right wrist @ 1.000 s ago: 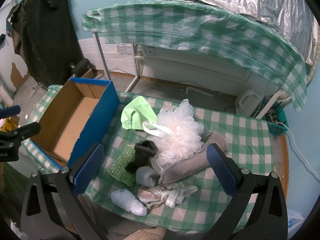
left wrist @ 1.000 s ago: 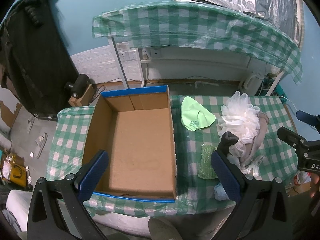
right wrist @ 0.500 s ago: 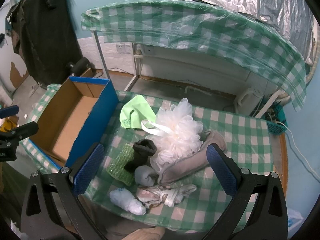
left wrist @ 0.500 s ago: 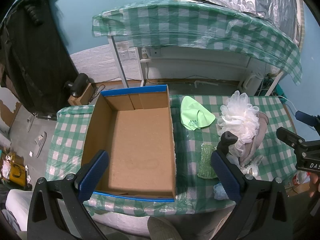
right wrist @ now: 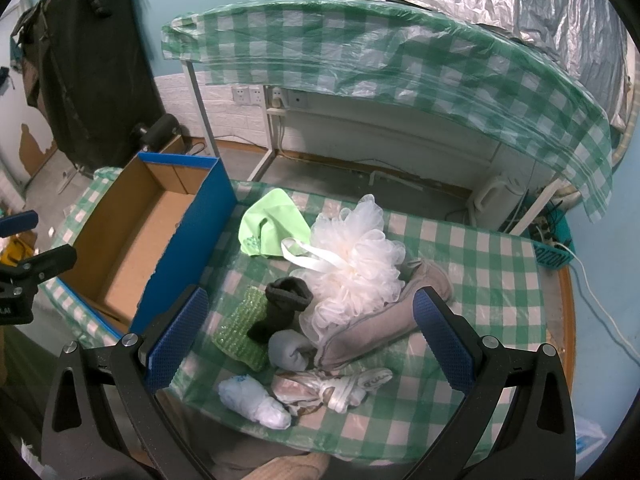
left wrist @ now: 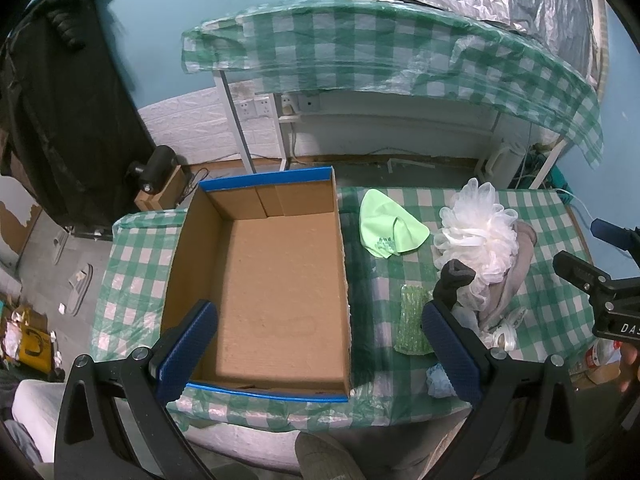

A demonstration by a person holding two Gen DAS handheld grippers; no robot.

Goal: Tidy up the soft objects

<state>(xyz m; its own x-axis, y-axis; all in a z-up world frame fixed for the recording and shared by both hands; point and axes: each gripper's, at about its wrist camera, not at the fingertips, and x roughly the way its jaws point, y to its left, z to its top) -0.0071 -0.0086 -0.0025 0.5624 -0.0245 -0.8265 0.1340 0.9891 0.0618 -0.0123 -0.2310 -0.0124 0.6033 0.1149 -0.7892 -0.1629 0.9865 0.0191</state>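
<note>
An empty cardboard box (left wrist: 276, 280) with blue outer walls (right wrist: 188, 256) sits on the left of a green-checked table. Right of it lies a heap of soft things: a light green cloth (right wrist: 272, 228), a white mesh bath pouf (right wrist: 352, 264), a black sock (right wrist: 286, 300), a green textured sponge (right wrist: 240, 328), a grey rolled sock (right wrist: 288, 350), a grey-brown cloth (right wrist: 376, 320), a white bundle (right wrist: 256, 400) and a patterned fabric piece (right wrist: 332, 388). My left gripper (left wrist: 320, 352) hangs open above the box's near edge. My right gripper (right wrist: 308, 336) hangs open above the heap, holding nothing.
A second table (right wrist: 380, 52) with green-checked plastic stands behind, a white kettle (right wrist: 496, 196) and cables on the floor under it. A dark coat (left wrist: 52, 120) hangs at the left. The table's near edge (left wrist: 320, 412) is close below both grippers.
None of the objects has moved. Both views have shifted only very slightly, and both grippers stay open.
</note>
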